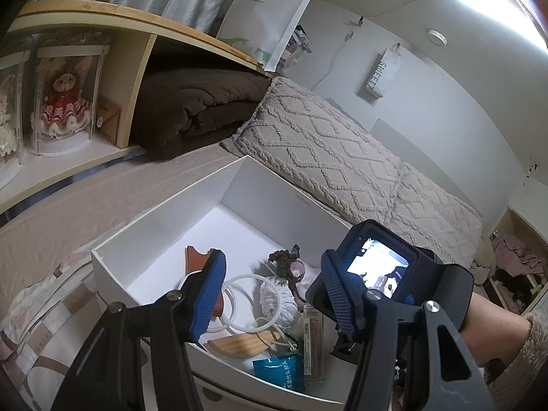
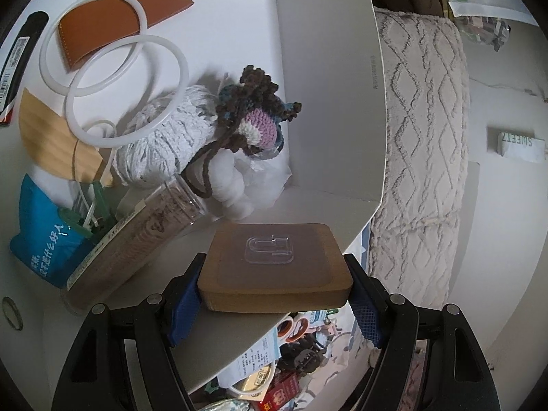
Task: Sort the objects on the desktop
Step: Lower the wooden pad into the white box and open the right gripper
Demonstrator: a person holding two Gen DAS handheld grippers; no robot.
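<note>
A white box [image 1: 164,219] sits on the bed. In it lie a brown leather piece [image 2: 102,24], two white rings [image 2: 126,89], a white yarn ball [image 2: 171,137], a crocheted toy [image 2: 257,120], a clear tube [image 2: 137,233] and a blue packet [image 2: 37,239]. My right gripper [image 2: 275,308] is shut on a square wooden block [image 2: 274,274], with a clear adhesive hook [image 2: 269,248] on top. It holds the block over the box's near corner. My left gripper [image 1: 274,294] hangs open above the box, with nothing between its fingers. The right gripper's camera unit [image 1: 376,267] shows beside it.
A cream textured blanket [image 1: 342,157] lies along the box's far side. A shelf [image 1: 78,157] with a boxed doll [image 1: 65,102] and a folded brown blanket [image 1: 195,109] stands behind. Loose packets and small items [image 2: 274,376] lie below the box's near edge. A person's forearm [image 1: 496,328] is at the right.
</note>
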